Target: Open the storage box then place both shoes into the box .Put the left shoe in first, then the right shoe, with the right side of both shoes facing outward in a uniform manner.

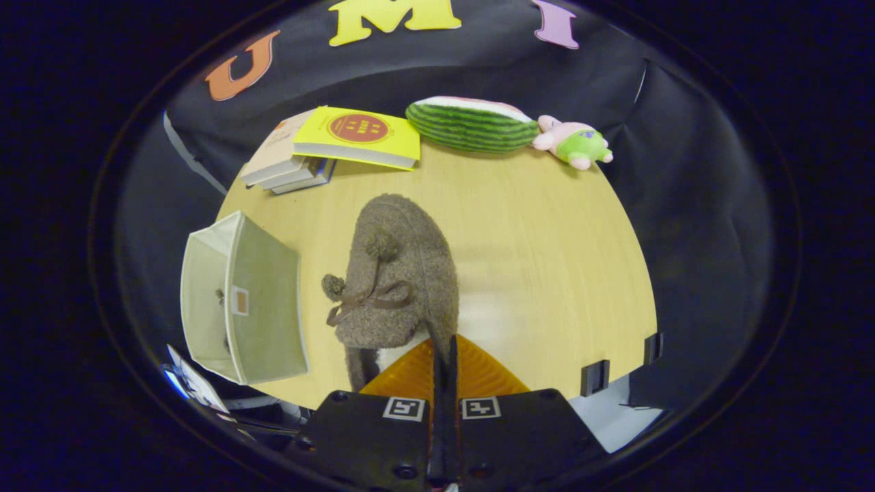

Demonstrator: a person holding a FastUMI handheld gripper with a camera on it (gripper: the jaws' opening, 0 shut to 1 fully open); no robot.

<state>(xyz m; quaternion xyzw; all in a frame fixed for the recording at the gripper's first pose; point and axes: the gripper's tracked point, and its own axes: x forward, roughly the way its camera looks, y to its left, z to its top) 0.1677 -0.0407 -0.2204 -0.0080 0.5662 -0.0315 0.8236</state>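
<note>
Your gripper (443, 348) has its two orange fingers (478, 376) pressed together on the thin back edge of the grey felt shoe (403, 273), right at the heel rim, so the fabric is pinched between them and the shoe hangs forward from the tips with its toe pointing away from you. Taking the heel collar makes sense: it is the one narrow, firm lip on a soft shoe, and it leaves the toe free to lead into an opening.

Take the shoe as your landmark. The storage box (239, 301) stands just to its left on the wooden table (547, 260), apart from it, with its mouth open and turned up toward you. Inside, near the back wall, a small dark shape shows that may be part of the other shoe, but it is too small for you to be sure. So the lid step looks done, and you are probably mid-carry with one shoe; which foot it belongs to cannot be told from here.

Beyond the shoe's toe, at the far edge of the table, lie a stack of books (328, 147), a watermelon plush (472, 124) and a small pink and green toy (574, 142), all well clear of your path.

Swing the toe left toward the box mouth, and mind the bow and pompoms snagging its near wall.
</note>
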